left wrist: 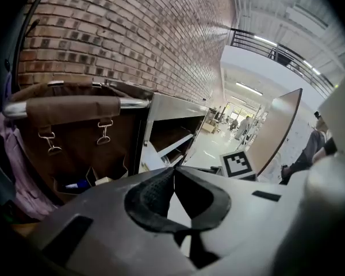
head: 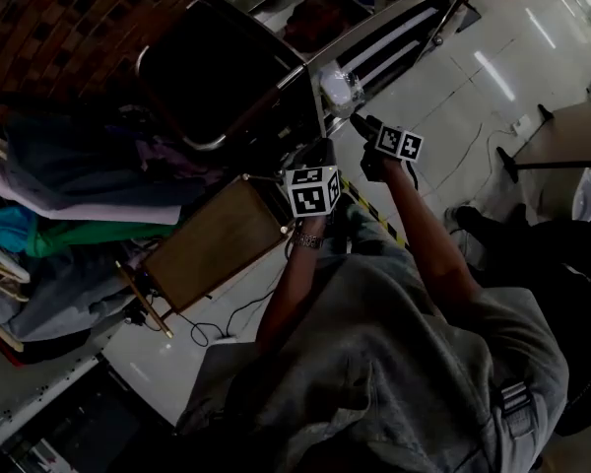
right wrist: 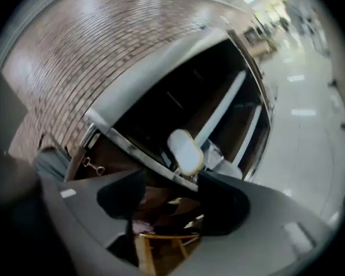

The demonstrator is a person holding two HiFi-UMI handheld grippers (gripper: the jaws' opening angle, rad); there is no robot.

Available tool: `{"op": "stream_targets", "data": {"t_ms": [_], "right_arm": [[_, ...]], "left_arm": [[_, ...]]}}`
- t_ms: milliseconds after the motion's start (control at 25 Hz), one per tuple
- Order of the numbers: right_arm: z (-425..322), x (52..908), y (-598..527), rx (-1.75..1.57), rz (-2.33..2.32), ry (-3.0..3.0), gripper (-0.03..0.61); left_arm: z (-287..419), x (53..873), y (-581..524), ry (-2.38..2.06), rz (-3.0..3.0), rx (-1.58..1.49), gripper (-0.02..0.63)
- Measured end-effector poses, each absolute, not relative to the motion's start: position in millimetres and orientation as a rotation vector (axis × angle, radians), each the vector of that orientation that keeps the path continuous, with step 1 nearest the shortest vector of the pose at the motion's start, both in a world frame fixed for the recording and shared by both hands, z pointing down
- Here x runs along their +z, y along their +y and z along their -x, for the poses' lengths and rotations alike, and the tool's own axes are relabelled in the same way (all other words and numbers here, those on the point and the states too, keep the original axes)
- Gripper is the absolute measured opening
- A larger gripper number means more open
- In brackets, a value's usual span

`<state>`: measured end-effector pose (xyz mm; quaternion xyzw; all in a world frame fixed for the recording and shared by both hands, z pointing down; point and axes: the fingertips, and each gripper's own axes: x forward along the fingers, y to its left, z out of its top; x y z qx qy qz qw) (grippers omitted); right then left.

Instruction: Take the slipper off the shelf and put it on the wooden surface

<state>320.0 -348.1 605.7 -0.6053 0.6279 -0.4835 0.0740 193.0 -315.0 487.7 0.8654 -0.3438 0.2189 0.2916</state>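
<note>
left hand-held gripper: jaws together | right hand-held gripper: jaws apart

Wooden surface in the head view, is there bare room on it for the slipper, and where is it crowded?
The wooden surface looks bare across its whole top. It is bordered by the clothes pile at the picture's left, the dark hamper behind it and open floor in front. The crowded spots are the clothes pile and the hamper.
</note>
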Motion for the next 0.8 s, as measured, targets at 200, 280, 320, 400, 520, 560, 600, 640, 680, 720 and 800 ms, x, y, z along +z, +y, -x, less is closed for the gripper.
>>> {"op": "stream_targets", "data": {"t_ms": [200, 280, 320, 400, 520, 560, 600, 640, 680, 720, 800], "right_arm": [[-331.4, 696.0, -369.4, -1.593, 1.673, 1.577, 0.307], [-332.0, 714.1, -392.4, -1.576, 1.640, 1.560, 0.330], [-332.3, 719.8, -406.6, -1.563, 1.613, 1.546, 0.334], [-334.6, 729.3, -434.9, -1.540, 1.576, 1.513, 0.334], [-338.6, 738.8, -458.7, -1.521, 1.534, 1.474, 0.274], [-339.4, 737.1, -462.6, -1.511, 1.499, 1.467, 0.171], [-339.7, 732.7, -465.9, -1.497, 1.464, 1.463, 0.112], [-339.6, 726.7, -467.7, -1.485, 1.441, 1.466, 0.090], [-339.2, 720.2, -467.6, -1.474, 1.440, 1.481, 0.078], [-339.4, 713.0, -465.2, -1.461, 1.459, 1.509, 0.074], [-344.3, 696.7, -455.3, -1.419, 1.541, 1.598, 0.067]], "left_arm": [[-188.7, 511.1, -316.8, -0.864, -2.264, 0.564, 0.005], [-184.0, 521.9, -315.8, -0.869, -2.241, 0.583, 0.005], [-181.1, 528.5, -315.9, -0.875, -2.225, 0.601, 0.005], [-174.1, 540.9, -317.6, -0.888, -2.195, 0.650, 0.005], [-161.3, 552.2, -316.9, -0.907, -2.167, 0.713, 0.005], [-158.1, 554.4, -317.3, -0.916, -2.158, 0.720, 0.005], [-155.6, 555.7, -318.8, -0.928, -2.149, 0.723, 0.005], [-153.8, 556.2, -321.0, -0.940, -2.142, 0.723, 0.005], [-152.9, 555.8, -323.3, -0.951, -2.139, 0.723, 0.005], [-153.2, 554.7, -325.1, -0.959, -2.138, 0.722, 0.005], [-158.2, 550.6, -327.1, -0.966, -2.147, 0.720, 0.005]]}}
